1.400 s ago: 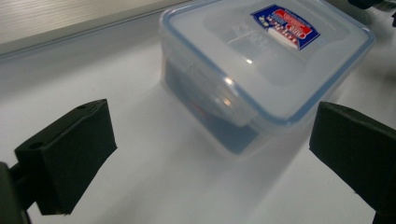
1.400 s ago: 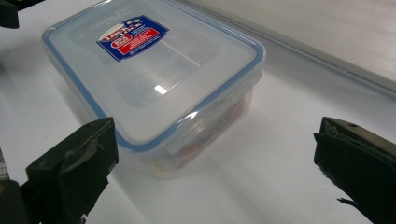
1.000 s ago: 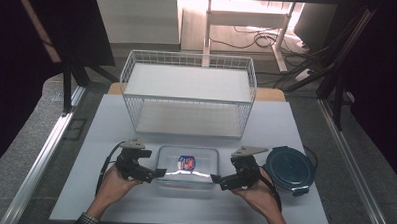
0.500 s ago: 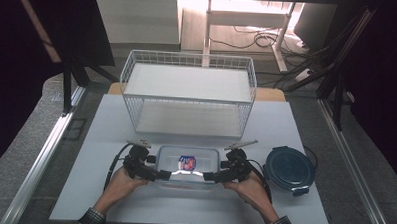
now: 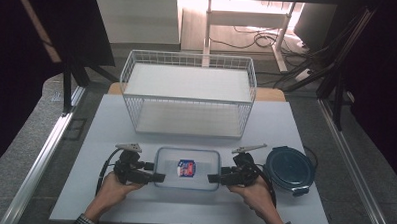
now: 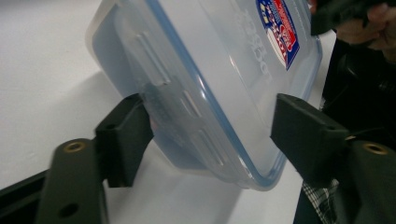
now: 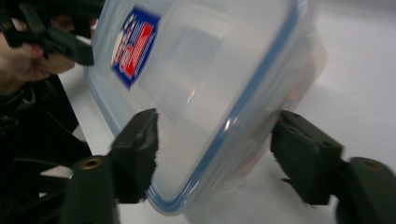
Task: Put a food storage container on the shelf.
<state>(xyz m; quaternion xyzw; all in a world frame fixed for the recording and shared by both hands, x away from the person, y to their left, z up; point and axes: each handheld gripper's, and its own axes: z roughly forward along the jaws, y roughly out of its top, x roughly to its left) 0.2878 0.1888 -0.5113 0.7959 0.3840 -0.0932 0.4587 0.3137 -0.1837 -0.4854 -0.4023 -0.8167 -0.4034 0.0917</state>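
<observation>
A clear rectangular lidded container (image 5: 199, 164) with a blue seal and a red-and-blue sticker lies on the white table near the front edge. My left gripper (image 5: 157, 178) is at its left end, my right gripper (image 5: 212, 178) at its right end, both held level and pointing inward. Both pairs of jaws have just been closing with the container's ends between them. In the left gripper view my gripper (image 6: 212, 135) has one jaw on the container's (image 6: 224, 70) side flap and the other against the lid. In the right gripper view the gripper (image 7: 215, 149) clamps the container (image 7: 210, 60) likewise.
A white wire basket (image 5: 186, 116) stands at the back middle of the table (image 5: 183, 211). A round container with a dark blue lid (image 5: 289, 170) sits just right of my right hand. Cables trail from both grippers. Metal rails run along both table sides.
Both hands came in toward the container's ends, and both pairs of jaws closed onto it. The container stays where it was.
</observation>
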